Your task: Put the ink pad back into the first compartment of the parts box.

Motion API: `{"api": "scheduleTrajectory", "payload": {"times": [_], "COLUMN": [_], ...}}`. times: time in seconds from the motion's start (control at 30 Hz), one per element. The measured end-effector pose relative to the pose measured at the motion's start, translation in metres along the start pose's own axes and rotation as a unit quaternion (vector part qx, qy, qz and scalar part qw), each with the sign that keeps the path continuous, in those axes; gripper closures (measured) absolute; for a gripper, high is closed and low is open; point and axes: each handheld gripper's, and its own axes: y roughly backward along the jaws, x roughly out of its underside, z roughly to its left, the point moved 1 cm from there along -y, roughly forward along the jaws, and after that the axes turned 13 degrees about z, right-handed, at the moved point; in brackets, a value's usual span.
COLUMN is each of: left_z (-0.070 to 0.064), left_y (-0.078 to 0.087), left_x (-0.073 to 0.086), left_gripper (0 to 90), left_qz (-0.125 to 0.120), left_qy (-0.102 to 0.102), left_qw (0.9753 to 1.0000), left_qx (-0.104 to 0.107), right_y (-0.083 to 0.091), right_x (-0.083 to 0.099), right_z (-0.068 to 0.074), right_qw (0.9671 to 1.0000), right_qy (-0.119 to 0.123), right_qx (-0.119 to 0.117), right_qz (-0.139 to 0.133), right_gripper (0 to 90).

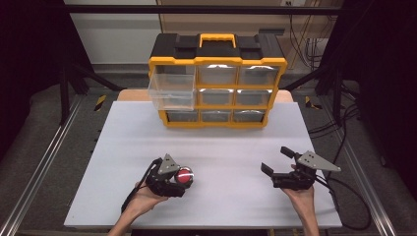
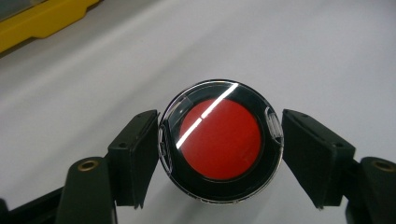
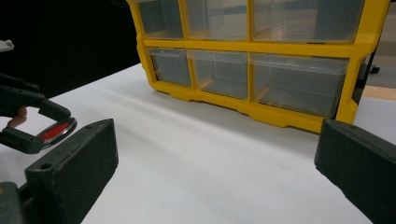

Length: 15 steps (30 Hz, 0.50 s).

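My left gripper (image 2: 219, 140) pinches the small round red-faced case (image 2: 220, 140) across its rim, light, rigid, glossy and likely slippery, while my right gripper (image 1: 278, 161) gapes empty.

Overhead light falls evenly on the white counter (image 1: 221, 147), bright against dim, near-black surroundings. Glare streaks cross the clear lid of the red-centred round case (image 2: 220, 140) and the organizer's top drawers (image 1: 216, 73). Shadows are soft; the near black fingers (image 3: 74, 163) look blurred.
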Motion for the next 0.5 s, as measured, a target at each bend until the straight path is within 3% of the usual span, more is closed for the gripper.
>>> {"api": "scheduleTrajectory", "payload": {"times": [0.5], "left_z": [0.004], "left_y": [0.021], "left_x": [-0.006], "left_gripper": [29.3], "left_qz": [-0.028], "left_qy": [0.005], "left_qw": [0.9996], "left_qx": [-0.009], "right_y": [-0.001], "right_x": [0.000], "right_z": [0.000], "right_qw": [1.0000], "right_qy": [0.001], "right_qx": [0.002], "right_qz": [0.001], "right_gripper": [0.3]}}
